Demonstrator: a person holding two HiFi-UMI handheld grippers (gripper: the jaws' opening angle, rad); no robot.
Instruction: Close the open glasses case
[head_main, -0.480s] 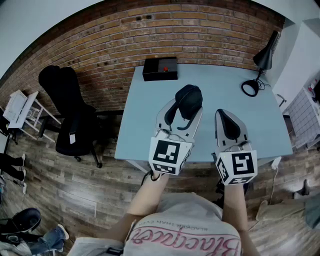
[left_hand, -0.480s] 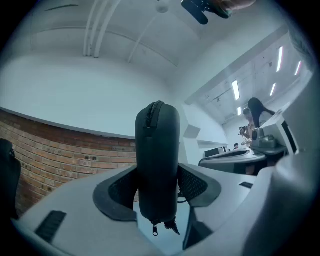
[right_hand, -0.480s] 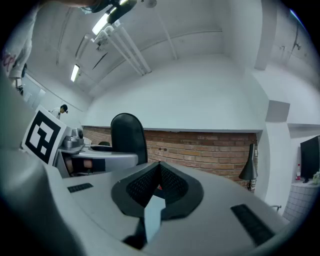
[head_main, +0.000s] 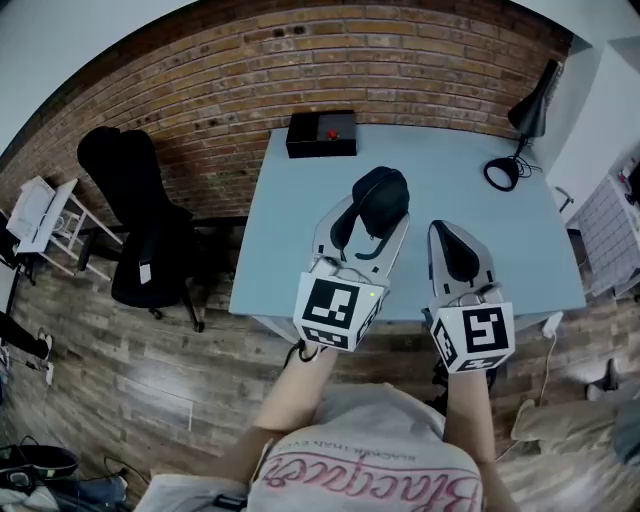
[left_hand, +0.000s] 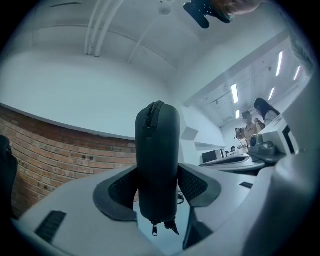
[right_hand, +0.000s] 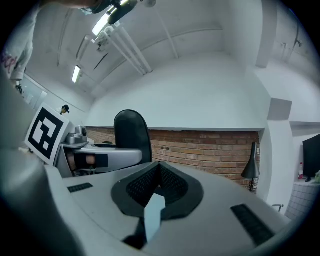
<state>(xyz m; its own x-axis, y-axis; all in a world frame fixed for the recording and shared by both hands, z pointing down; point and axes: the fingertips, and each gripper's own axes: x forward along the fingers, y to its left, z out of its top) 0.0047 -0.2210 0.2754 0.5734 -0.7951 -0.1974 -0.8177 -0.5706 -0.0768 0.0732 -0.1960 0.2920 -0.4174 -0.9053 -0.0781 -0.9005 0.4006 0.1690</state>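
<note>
1. Black, zip-edged glasses case (head_main: 378, 200) is clamped in the left gripper (head_main: 370, 235). The jaws are closed on its lower half, one pad against each broad side. It is held clear above the pale blue table (head_main: 290, 230), roughly over the table's middle.
2. In the left gripper view the case stands upright between the pads. The zip seam runs up over its top toward 12 o'clock. Two zip pulls (left_hand: 162, 229) dangle at 6 o'clock, down between the jaws.
3. The right gripper (head_main: 455, 245) sits at 3 o'clock of the left one, apart from the case. Its own view shows the jaws meeting at the tips with nothing between them.
4. Step in hand (judgement): the two shells look pressed together, so the lid seems already folded shut. What may remain is running the zip round.
5. Next move (judgement): the right jaws would have to part, pinch one pull and draw it along the seam while the left grip holds firm. The pulls are small and hang loose, so a fine, slow approach is needed.
6. Hard to make out:
   - I cannot tell whether the zip teeth are meshed.
   - The far run of the seam is out of sight.
   - In the head view the left gripper's body covers the case's lower end.
7. A black box (head_main: 320, 135) at 11 o'clock on the table and a desk lamp (head_main: 527, 112) at 1 o'clock are both well apart from the work.
</note>
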